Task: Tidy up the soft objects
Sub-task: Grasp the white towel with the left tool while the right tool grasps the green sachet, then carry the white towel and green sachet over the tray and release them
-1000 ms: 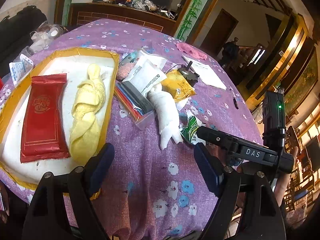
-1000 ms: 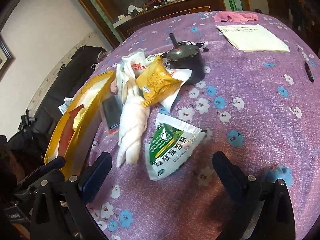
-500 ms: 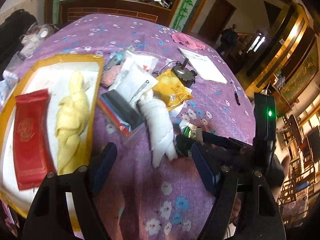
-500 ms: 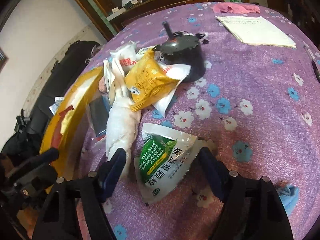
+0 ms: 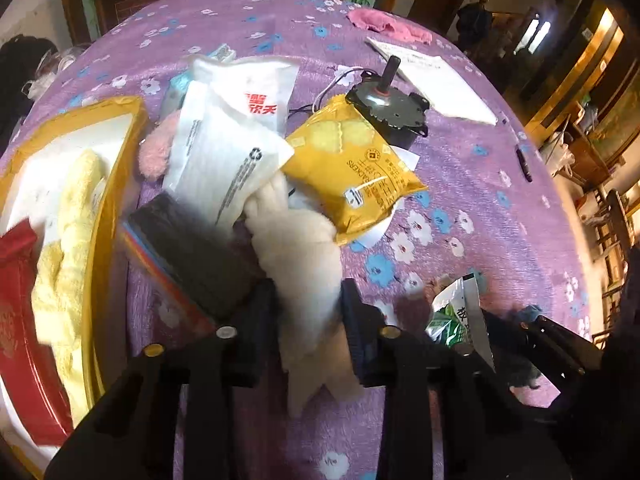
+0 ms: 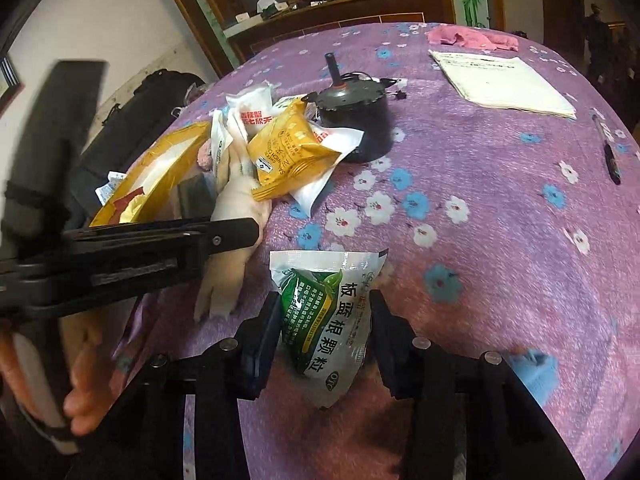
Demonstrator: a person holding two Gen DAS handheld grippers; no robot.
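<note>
The left gripper (image 5: 308, 312) had its jaws closed on the white towel (image 5: 304, 248), a twisted plush roll lying on the surface (image 5: 480, 184) under a purple flowered cloth. The towel's far end ran under a yellow packet (image 5: 356, 172) and a white pouch (image 5: 224, 152). A dark flat pack (image 5: 192, 256) lay just beside the towel on its left, touching the left finger. Further left sat the tray (image 5: 120, 128) with a gold rim, holding a yellow towel (image 5: 68, 248) and a red packet (image 5: 20, 320).

The right gripper (image 6: 324, 340) had its jaws clamped on the green sachet (image 6: 328, 320), which lay flat on the surface with its sealed top pointing away. Beyond the yellow packet stood a black motor (image 6: 356, 120). A paper stack (image 6: 504, 80), a pink cloth (image 6: 476, 38) and a pen (image 6: 610, 152) lay well apart on the far side.
</note>
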